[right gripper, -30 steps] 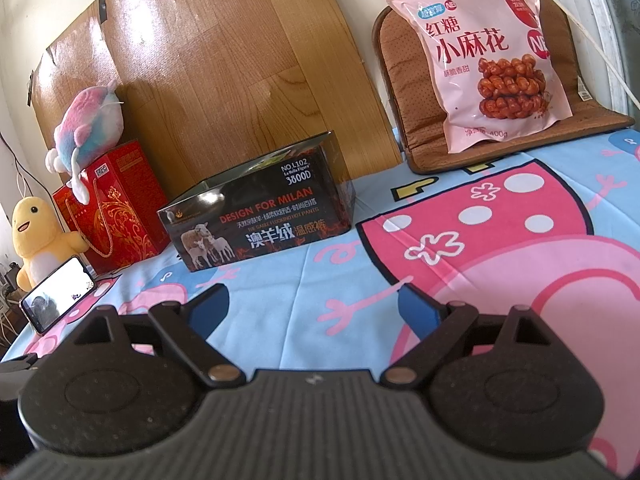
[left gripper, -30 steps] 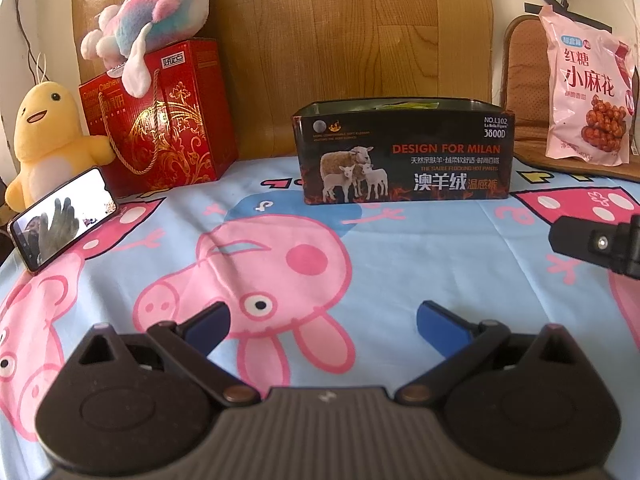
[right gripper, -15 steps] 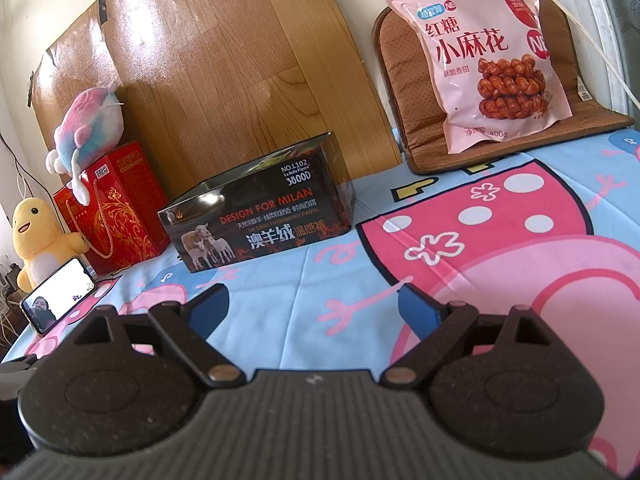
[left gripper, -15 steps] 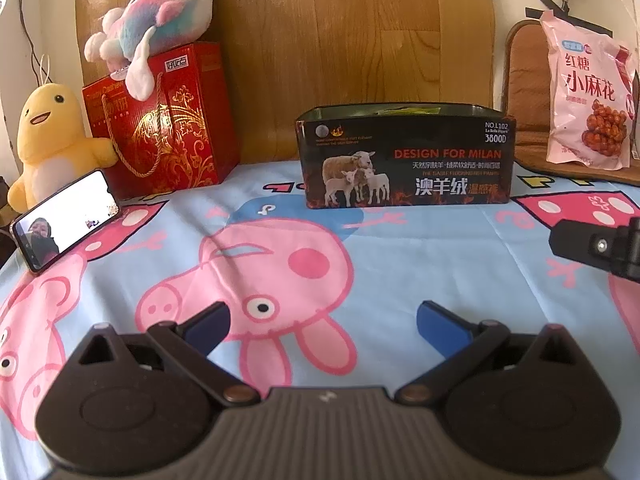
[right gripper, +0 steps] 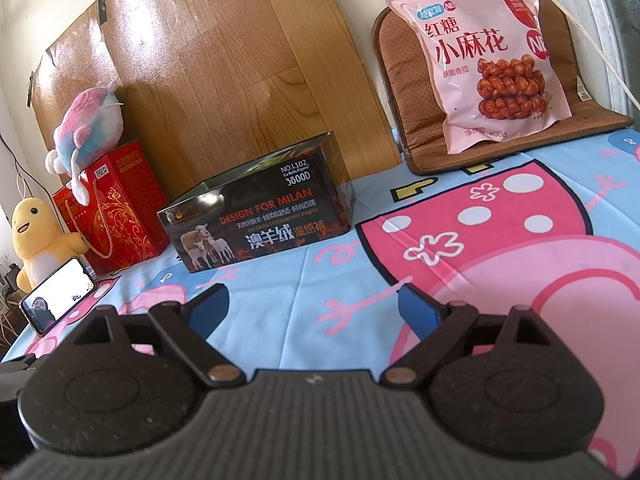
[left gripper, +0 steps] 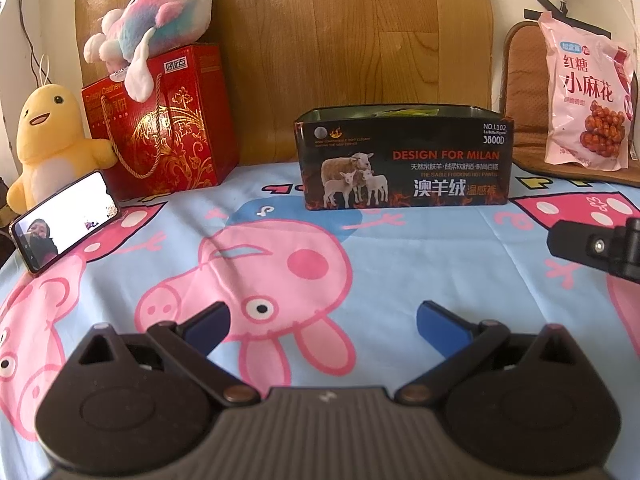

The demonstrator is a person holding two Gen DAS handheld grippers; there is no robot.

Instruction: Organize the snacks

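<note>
A pink snack bag (right gripper: 486,56) of fried twists leans upright against a brown seat cushion (right gripper: 412,84) at the back right; it also shows in the left wrist view as the snack bag (left gripper: 588,100). An open black tin box (left gripper: 404,160) with sheep printed on it stands mid-table, something yellow just visible inside; the tin box (right gripper: 260,220) appears left of centre in the right wrist view. My left gripper (left gripper: 320,326) is open, low over the cartoon-pig cloth, well short of the tin. My right gripper (right gripper: 312,312) is open too, nothing between its fingers.
A red gift bag (left gripper: 160,120) with a pastel plush (left gripper: 156,20) on top stands back left, beside a yellow plush (left gripper: 48,140) and a propped phone (left gripper: 66,224). A wooden board (left gripper: 340,40) leans behind the tin. Part of the other gripper's body (left gripper: 600,248) shows at right.
The left wrist view has dipped slightly, so the tin and bag sit a little lower in frame. The right gripper has not moved. Both stay open.
</note>
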